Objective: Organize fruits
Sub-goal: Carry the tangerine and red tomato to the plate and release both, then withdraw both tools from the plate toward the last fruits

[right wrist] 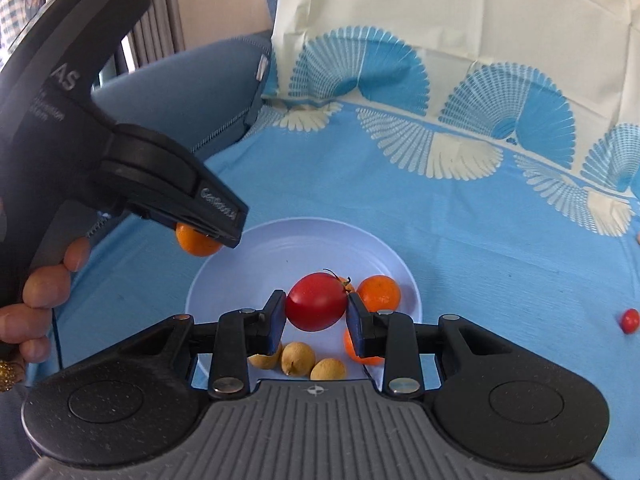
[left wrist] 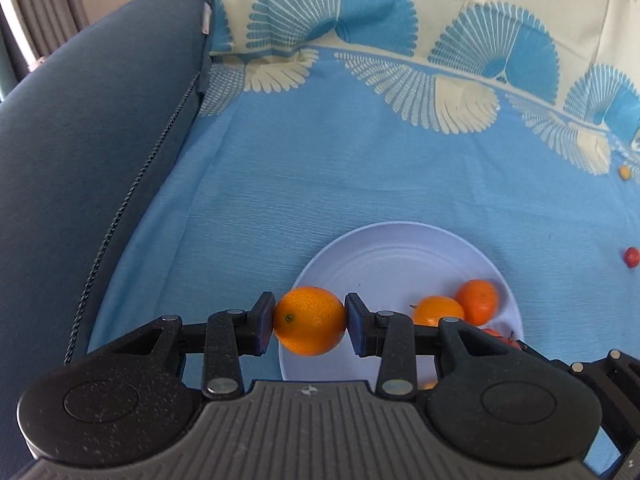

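Left claw is clenched on an orange, hanging at the plate's left rim. Right claw grips a red tomato over the plate's middle, above the fruit already there; each drop lies just below.

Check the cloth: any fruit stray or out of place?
Yes. A small red fruit and a small yellow-orange one lie loose on the blue cloth, off to the right, apart from the white plate where the other fruit sits.

Blue fan-print cloth, grey-blue cushion, curtain behind.
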The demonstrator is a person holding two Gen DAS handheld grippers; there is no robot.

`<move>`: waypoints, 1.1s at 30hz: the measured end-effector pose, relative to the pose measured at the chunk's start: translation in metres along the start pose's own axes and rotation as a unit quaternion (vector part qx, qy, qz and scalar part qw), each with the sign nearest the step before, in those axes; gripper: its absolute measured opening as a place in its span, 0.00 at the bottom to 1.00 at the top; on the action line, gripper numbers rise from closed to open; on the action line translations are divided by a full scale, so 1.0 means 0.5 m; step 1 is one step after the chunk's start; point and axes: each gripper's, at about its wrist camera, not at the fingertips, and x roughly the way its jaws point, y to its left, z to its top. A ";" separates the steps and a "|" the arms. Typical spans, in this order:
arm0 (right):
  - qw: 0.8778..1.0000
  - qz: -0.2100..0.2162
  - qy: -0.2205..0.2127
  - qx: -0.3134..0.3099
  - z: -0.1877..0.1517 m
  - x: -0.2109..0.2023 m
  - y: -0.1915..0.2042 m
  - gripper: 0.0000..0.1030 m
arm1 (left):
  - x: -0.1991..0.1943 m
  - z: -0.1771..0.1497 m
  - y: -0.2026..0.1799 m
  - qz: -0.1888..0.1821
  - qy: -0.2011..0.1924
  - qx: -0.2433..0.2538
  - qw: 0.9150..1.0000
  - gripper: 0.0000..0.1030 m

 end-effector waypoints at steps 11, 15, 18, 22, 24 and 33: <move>0.999 -0.033 0.011 -0.022 -0.022 -0.061 0.020 0.94 | -0.100 -0.066 0.019 0.040 -0.052 0.034 0.997 1.00; 0.999 -0.035 0.019 -0.008 -0.054 -0.140 0.024 0.98 | -0.160 -0.136 0.044 0.047 -0.028 0.005 0.998 1.00; 0.999 -0.037 0.020 0.001 -0.067 -0.187 0.031 0.99 | -0.197 -0.186 0.057 0.073 -0.012 -0.027 0.997 1.00; 0.999 -0.047 0.010 0.016 -0.074 -0.235 0.034 0.99 | -0.232 -0.231 0.068 0.063 0.011 -0.061 0.996 1.00; 0.998 -0.055 -0.005 0.022 -0.076 -0.261 0.036 0.99 | -0.254 -0.241 0.068 0.064 0.001 -0.054 0.997 1.00; 0.996 -0.058 -0.061 0.000 -0.112 -0.381 0.077 0.99 | -0.376 -0.270 0.052 0.069 -0.083 -0.040 0.993 1.00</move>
